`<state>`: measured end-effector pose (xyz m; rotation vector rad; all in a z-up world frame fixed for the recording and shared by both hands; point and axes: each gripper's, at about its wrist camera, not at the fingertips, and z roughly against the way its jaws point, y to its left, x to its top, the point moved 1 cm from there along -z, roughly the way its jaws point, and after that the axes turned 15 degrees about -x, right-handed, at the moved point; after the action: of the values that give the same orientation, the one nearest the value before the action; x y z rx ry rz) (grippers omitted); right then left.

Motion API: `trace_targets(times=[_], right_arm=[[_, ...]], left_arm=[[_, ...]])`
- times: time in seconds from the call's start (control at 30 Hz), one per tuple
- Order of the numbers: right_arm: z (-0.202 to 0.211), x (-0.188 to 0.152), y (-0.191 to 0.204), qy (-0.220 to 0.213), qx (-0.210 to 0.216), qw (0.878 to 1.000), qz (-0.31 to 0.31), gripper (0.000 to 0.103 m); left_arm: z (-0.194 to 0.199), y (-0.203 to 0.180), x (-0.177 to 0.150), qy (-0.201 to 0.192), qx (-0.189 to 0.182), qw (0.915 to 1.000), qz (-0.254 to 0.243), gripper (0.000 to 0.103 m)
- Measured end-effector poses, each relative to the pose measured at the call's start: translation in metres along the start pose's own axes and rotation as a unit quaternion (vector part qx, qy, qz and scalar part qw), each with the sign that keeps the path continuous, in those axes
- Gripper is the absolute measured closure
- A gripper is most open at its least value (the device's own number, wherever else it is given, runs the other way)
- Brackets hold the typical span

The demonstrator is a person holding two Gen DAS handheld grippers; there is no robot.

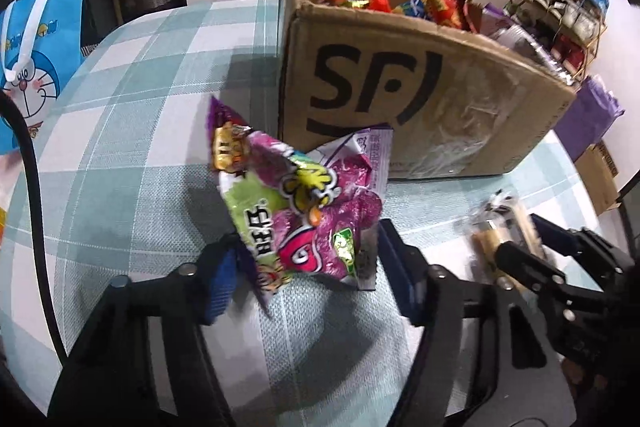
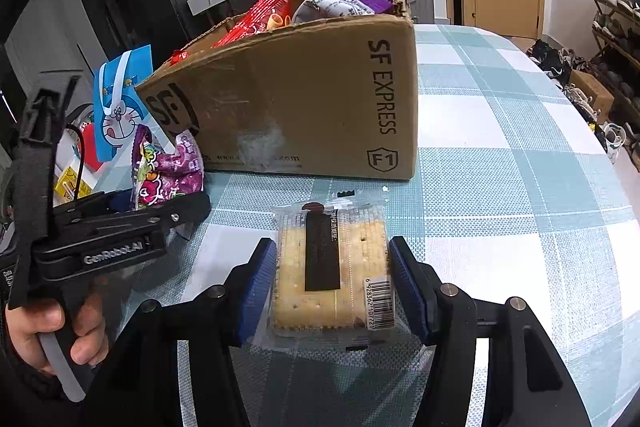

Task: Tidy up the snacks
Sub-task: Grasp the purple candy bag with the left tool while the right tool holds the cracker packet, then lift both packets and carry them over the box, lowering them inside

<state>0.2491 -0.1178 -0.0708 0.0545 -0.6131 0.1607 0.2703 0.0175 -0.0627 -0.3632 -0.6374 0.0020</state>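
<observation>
Left wrist view: left tool point(image 1: 304, 267) clenched on a crinkly purple-and-green foil snack bag point(image 1: 296, 203), lifted off the check-cloth bench point(image 1: 120, 147), with the worn cardboard box point(image 1: 400, 99) of bright packets at one o'clock. Right wrist view: right tool point(image 2: 332, 287) grasping a flat, clear-wrapped cracker pack point(image 2: 332, 267) low over the bench, box at twelve o'clock, the left tool and its bag at nine o'clock. Step in hand looks like carrying both snacks; next move calls for clearing the box's torn rim and releasing inside.
</observation>
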Motion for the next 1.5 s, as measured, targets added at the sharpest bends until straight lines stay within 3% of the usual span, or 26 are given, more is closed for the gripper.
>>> trace_targets(times=[0.1,0.47,0.57,0.63,0.7,0.8,0.9,0.97,1.03,1.2,1.23,1.5], right_arm=[[0.0,0.0,0.001,0.0,-0.001,1.0,0.001,0.045],[0.0,0.001,0.001,0.0,-0.004,1.0,0.002,0.046],[0.001,0.002,-0.003,-0.003,0.004,1.0,-0.007,0.051],[0.002,0.003,-0.007,-0.006,0.003,1.0,-0.01,0.063],[0.001,0.004,-0.009,0.0,0.004,1.0,-0.011,0.063],[0.004,0.006,-0.005,0.002,-0.007,1.0,0.012,0.062],[0.005,0.004,0.001,0.017,0.007,1.0,0.024,0.05],[0.007,0.002,0.007,0.011,-0.004,0.999,0.041,0.049],[0.007,0.001,0.014,0.012,-0.013,0.998,0.06,0.036],[0.003,-0.009,0.03,0.0,-0.058,0.993,0.107,0.036],[0.003,-0.01,0.031,-0.001,-0.055,0.993,0.108,0.045],[0.031,-0.004,0.017,-0.024,-0.009,0.995,0.094,0.045]], left_arm=[[0.006,-0.001,-0.005,0.001,-0.009,1.0,0.003,0.058],[0.025,0.012,-0.021,-0.017,-0.036,0.999,0.019,0.06],[0.036,0.011,-0.026,-0.027,-0.04,0.9987,0.019,0.059],[0.043,0.011,-0.029,-0.03,-0.041,0.9985,0.017,0.059],[0.048,0.012,-0.03,-0.033,-0.04,0.9985,0.016,0.059],[0.056,0.013,-0.034,-0.036,-0.043,0.9982,0.02,0.059],[0.061,0.015,-0.034,-0.039,-0.044,0.998,0.021,0.059],[0.065,0.015,-0.035,-0.042,-0.046,0.9978,0.022,0.059],[0.069,0.015,-0.034,-0.046,-0.046,0.9977,0.021,0.059],[0.08,0.014,-0.033,-0.057,-0.048,0.997,0.021,0.059],[0.082,0.014,-0.033,-0.059,-0.048,0.9969,0.021,0.059],[0.104,0.011,-0.023,-0.083,-0.053,0.9951,0.013,0.059]])
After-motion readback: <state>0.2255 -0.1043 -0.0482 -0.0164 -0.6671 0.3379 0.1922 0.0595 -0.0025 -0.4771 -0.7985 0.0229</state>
